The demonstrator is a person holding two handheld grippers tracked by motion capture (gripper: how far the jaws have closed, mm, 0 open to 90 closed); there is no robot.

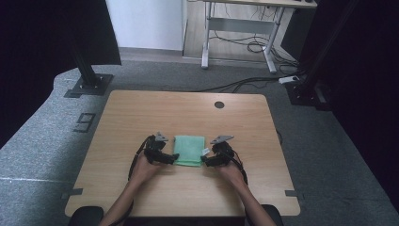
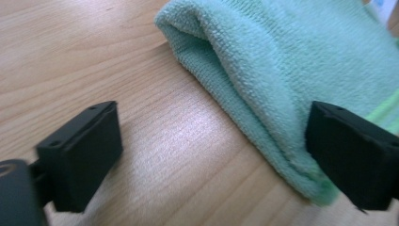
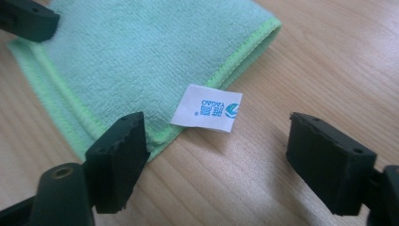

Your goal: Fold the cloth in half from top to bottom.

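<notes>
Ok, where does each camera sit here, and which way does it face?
High view: above the person's side, looking down on the table; forearms, left gripper, right gripper.
Left gripper view: along its open jaws at the green cloth.
Right gripper view: along its open jaws at the white tag.
All views share the cloth.

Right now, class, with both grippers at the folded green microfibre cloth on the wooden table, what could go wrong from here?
1. The left gripper has open jaws at the folded green microfibre cloth's near corner; closing there may pinch only the top layer, so the fold opens.
2. The right gripper straddles the small white label; it could catch the tag instead of the hem.
3. Nothing pins the cloth, so it might slide on the smooth wooden table.
</notes>
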